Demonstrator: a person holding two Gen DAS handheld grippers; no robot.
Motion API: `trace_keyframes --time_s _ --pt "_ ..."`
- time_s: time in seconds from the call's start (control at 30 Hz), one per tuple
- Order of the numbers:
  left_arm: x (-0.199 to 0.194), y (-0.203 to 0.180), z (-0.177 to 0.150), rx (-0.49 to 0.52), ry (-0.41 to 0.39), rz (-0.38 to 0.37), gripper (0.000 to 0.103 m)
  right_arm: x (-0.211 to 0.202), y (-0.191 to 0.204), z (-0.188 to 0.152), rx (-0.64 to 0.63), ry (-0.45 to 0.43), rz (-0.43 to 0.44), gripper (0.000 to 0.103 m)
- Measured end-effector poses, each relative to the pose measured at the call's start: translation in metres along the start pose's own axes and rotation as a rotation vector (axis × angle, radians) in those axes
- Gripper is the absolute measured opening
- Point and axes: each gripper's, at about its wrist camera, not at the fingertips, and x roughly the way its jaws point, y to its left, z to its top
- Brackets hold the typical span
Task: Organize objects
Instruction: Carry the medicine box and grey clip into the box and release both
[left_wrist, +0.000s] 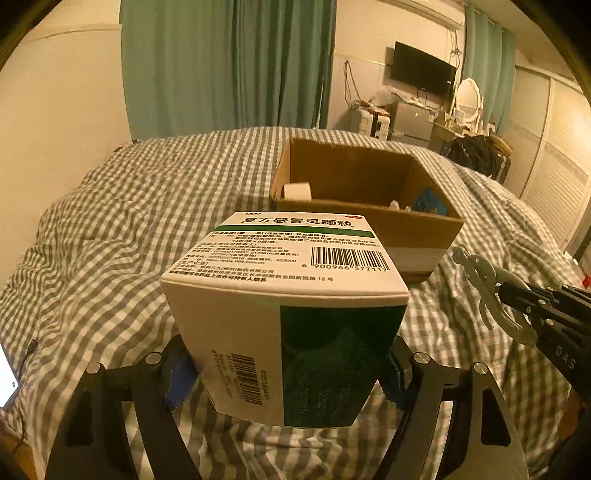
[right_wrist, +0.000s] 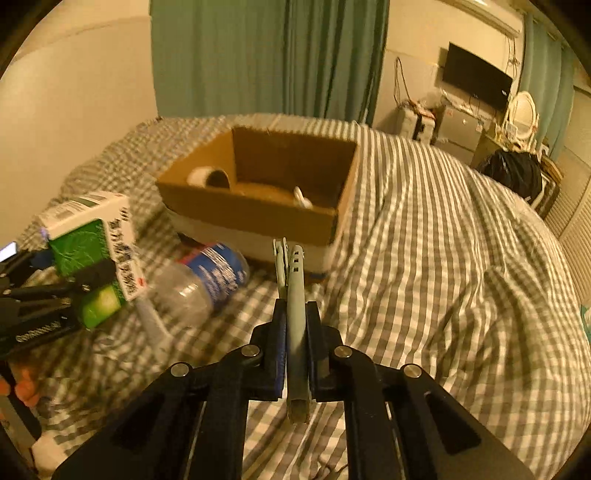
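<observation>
A white and green medicine box (left_wrist: 284, 314) is clamped by its two side faces between the fingers of the left gripper (left_wrist: 288, 373) and is carried clear of the checked bedspread (left_wrist: 110, 229), short of the cardboard box (left_wrist: 369, 221) ahead. The grip is taken low on the carton, probably so that the printed top stays level and the carton can be lowered in upright. In the right gripper (right_wrist: 295, 321) a pair of grey metal pliers (right_wrist: 293, 295) is pinched by the handles, the fingers nearly shut upon them, with the nose pointed forward at the near wall of the cardboard box. Both tools are held at about the same height and aimed at the open top, which suggests both are meant for it. A plastic bottle (right_wrist: 207, 280) is left lying on the bedspread, just before the cardboard box.
</observation>
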Motion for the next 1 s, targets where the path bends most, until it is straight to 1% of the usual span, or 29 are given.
trace_keyframes --time_s 0.07,0.17,0.37,0.5,0.63,0.77,0.9,1.0 --pt "-0.01 -0.005 0.006 0.003 -0.018 0.004 0.081 -0.013 0.002 0.006 -0.014 -0.037 0.013 0.008" --pt "-0.025 -0.012 0.021 0.007 -0.066 -0.004 0.081 -0.032 0.007 0.024 -0.041 -0.095 0.026 0.008" --pt "-0.043 -0.024 0.062 0.036 -0.144 -0.018 0.081 -0.061 0.011 0.062 -0.08 -0.194 0.032 0.008" --pt "-0.045 -0.03 0.093 0.053 -0.19 -0.025 0.081 -0.067 0.008 0.093 -0.089 -0.24 0.041 0.008" --pt "-0.036 -0.031 0.123 0.049 -0.207 -0.038 0.081 -0.06 0.005 0.127 -0.094 -0.269 0.044 0.008" --pt "-0.014 -0.031 0.148 0.053 -0.206 -0.036 0.081 -0.042 0.003 0.154 -0.092 -0.28 0.047 0.008" --pt "0.021 -0.03 0.16 0.058 -0.175 -0.035 0.081 -0.012 0.0 0.173 -0.08 -0.259 0.06 0.008" --pt "0.049 -0.032 0.162 0.063 -0.143 -0.032 0.081 0.017 -0.002 0.181 -0.077 -0.233 0.062 0.008"
